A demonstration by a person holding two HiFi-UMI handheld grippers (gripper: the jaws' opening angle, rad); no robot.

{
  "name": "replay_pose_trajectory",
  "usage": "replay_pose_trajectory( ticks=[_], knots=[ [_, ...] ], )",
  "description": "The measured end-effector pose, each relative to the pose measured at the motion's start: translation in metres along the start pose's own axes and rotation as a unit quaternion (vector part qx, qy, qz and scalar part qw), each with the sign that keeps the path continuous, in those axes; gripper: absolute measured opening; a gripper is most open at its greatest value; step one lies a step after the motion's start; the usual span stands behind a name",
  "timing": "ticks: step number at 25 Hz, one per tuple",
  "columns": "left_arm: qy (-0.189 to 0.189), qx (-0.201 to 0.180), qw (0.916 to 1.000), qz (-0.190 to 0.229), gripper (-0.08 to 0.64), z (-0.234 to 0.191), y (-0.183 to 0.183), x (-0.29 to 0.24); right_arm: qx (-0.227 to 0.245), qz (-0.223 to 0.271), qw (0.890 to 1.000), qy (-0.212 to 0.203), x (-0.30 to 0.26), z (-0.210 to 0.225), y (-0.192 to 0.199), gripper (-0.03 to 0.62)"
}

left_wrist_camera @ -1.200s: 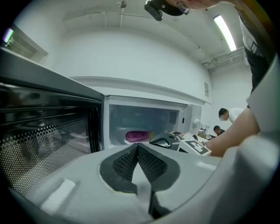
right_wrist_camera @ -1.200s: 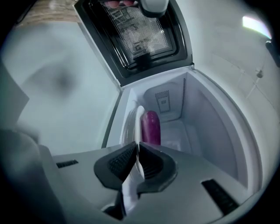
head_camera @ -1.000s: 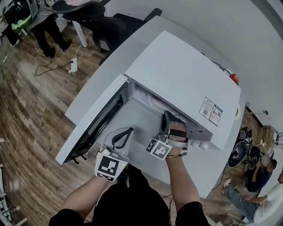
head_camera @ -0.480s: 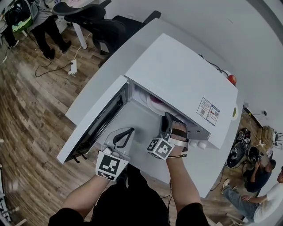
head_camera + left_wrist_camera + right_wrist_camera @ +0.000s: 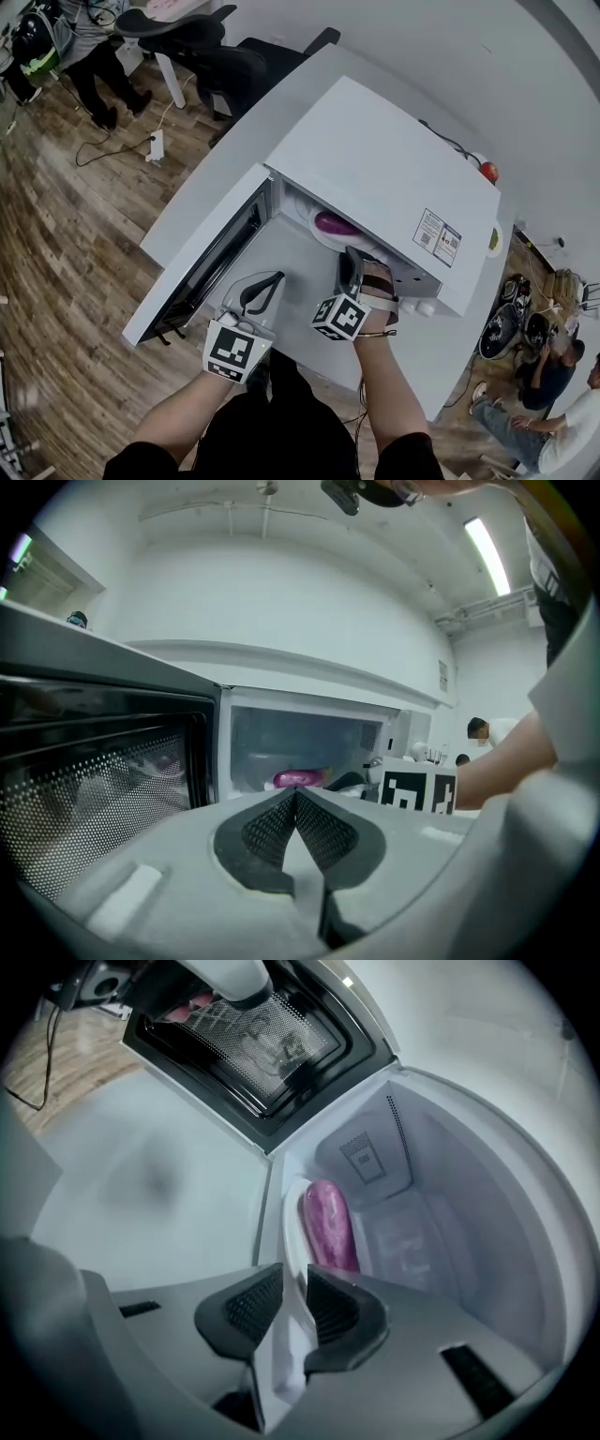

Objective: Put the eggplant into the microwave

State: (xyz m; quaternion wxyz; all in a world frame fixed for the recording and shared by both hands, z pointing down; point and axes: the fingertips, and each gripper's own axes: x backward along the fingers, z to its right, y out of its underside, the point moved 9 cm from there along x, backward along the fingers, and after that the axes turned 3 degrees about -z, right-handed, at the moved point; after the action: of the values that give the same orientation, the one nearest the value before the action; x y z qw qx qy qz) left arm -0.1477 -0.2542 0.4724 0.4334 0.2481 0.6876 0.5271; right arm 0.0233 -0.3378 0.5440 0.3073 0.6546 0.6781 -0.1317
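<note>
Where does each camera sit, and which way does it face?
Head view: on the head, looking down at the open microwave; forearms, left gripper, right gripper show.
Left gripper view: on that gripper, looking into the microwave; its shut jaws show.
Right gripper view: on that gripper, looking down at the eggplant; its empty jaws have just been opening.
All share the eggplant.

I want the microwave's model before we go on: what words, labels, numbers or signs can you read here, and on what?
Nothing can be read in any view.
Sticker on top of the microwave: print and a code square, too small to read.
Label on the inner wall: blurred.
Marker cubes: black-and-white squares, no words.
</note>
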Motion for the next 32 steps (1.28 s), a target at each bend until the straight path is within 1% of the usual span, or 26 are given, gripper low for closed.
replay_pose_trajectory(
  ticks=[4,6,9,16,24,29,32],
  knots=[
    [0.001,0.000,1.0000,0.000,0.008,0.001,0.000,0.000,0.023,0.028,0.999,0.016,0.009,-0.007,-0.007,0.087],
    [0.000,0.001,1.0000,-0.001,0.008,0.000,0.001,0.001,0.022,0.039,0.999,0.018,0.009,-0.011,-0.010,0.069],
    [-0.003,0.001,1.0000,-0.002,0.008,-0.002,0.002,0.002,0.007,0.043,0.999,0.025,0.007,-0.009,-0.015,0.029],
    [-0.013,0.003,0.9999,-0.005,0.008,-0.008,0.001,0.003,-0.031,0.018,0.999,0.029,-0.008,0.004,-0.021,0.029],
    [-0.012,0.005,0.9999,0.001,0.008,-0.009,-0.001,-0.004,-0.056,0.010,0.998,0.031,-0.023,0.016,-0.023,0.029],
    [-0.010,0.002,0.9999,0.005,0.008,-0.008,-0.004,-0.003,-0.078,0.033,0.996,0.032,-0.013,0.020,-0.024,0.029],
    [-0.007,0.000,0.9999,0.010,0.008,-0.004,-0.009,0.006,-0.121,0.059,0.991,0.014,0.010,0.023,-0.026,0.029]
  ],
)
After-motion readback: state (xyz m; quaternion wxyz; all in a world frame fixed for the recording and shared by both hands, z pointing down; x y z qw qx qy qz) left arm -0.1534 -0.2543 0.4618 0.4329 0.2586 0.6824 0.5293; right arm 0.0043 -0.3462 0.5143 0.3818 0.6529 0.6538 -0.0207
